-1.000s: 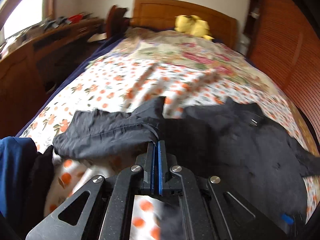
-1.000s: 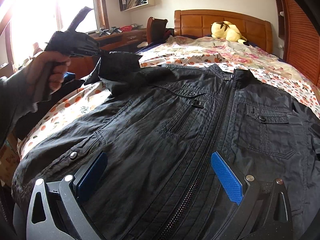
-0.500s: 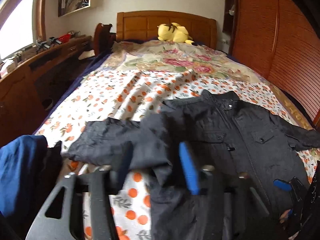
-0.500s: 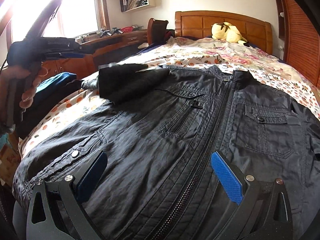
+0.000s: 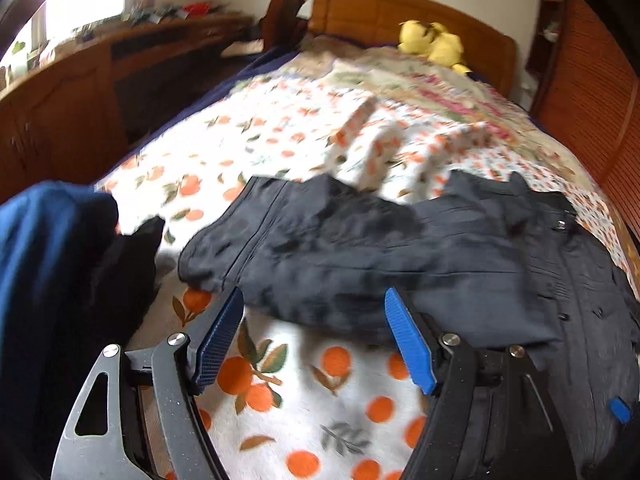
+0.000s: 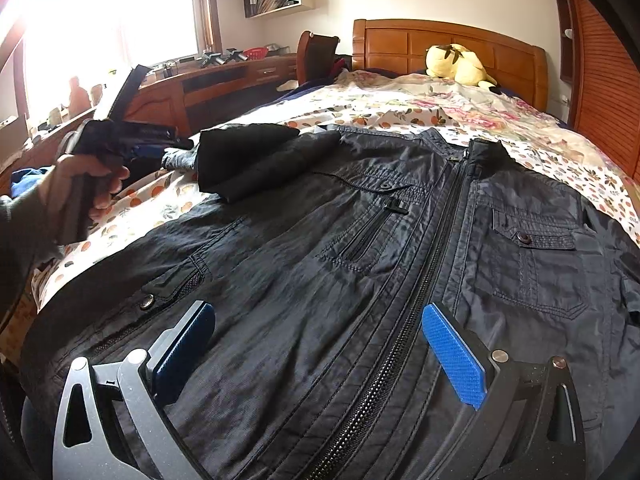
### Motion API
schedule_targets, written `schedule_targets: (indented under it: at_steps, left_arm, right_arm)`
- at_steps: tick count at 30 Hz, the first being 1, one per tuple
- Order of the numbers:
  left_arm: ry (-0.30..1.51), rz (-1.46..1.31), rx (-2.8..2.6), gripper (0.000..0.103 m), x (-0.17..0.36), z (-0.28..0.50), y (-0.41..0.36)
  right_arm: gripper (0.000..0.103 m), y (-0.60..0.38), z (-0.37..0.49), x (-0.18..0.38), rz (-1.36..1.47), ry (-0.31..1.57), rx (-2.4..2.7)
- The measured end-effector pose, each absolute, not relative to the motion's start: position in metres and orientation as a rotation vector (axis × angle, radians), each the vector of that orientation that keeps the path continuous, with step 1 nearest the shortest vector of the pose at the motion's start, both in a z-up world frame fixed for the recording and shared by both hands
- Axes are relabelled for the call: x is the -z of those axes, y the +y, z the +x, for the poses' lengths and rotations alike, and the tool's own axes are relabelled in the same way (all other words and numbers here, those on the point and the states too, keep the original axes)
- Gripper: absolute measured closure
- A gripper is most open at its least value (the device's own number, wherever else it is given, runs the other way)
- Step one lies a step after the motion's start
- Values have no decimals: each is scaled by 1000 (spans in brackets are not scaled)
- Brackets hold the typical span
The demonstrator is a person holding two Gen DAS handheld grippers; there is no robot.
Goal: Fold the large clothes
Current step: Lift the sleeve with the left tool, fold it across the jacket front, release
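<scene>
bed: wooden headboard (image 6: 448, 46) at 12 | window (image 6: 108, 20) glaring at 10 | desk (image 6: 224, 80) at 11 | slatted wardrobe (image 6: 604, 80) at 2

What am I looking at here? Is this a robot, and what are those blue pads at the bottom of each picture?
No robot: a person holds a hand gripper in each hand, each with a camera looking along its two blue-padded fingers. One view is from the left gripper, whose fingers have just been opening, with nothing between them. The other is from the right gripper, open, resting over a black jacket spread on the bed. The jacket's sleeve lies folded across. The left hand also shows there.
</scene>
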State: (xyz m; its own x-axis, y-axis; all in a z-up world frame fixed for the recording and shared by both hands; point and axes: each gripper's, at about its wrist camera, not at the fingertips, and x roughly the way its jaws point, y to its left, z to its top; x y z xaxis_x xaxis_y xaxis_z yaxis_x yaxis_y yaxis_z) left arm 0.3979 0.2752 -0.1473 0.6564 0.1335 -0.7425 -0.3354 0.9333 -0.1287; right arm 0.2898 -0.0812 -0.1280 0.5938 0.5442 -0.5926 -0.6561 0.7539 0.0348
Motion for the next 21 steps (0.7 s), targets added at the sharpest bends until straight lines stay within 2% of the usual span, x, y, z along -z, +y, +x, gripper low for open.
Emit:
schedule_targets:
  at_steps: [10, 11, 13, 15, 19, 21]
  left_arm:
    - [885, -406, -292, 29, 188, 427, 300]
    - [882, -399, -294, 34, 187, 429, 299]
    - [885, -362, -288, 65, 182, 433, 292]
    - [882, -303, -304, 83, 173, 434, 283]
    - [812, -176, -337, 93, 136, 424, 259]
    - [780, -171, -308, 93, 110, 418, 245]
  right_arm:
    - [0, -81, 291, 128, -196, 623, -705]
    - [0, -82, 291, 128, -195, 622, -705]
    - [0, -82, 291, 128, -195, 621, -704]
    - [0, -84, 290, 127, -188, 615, -702]
    - [0, -93, 285, 123, -173, 616, -704]
    - [0, -103, 280, 117, -172, 600, -692]
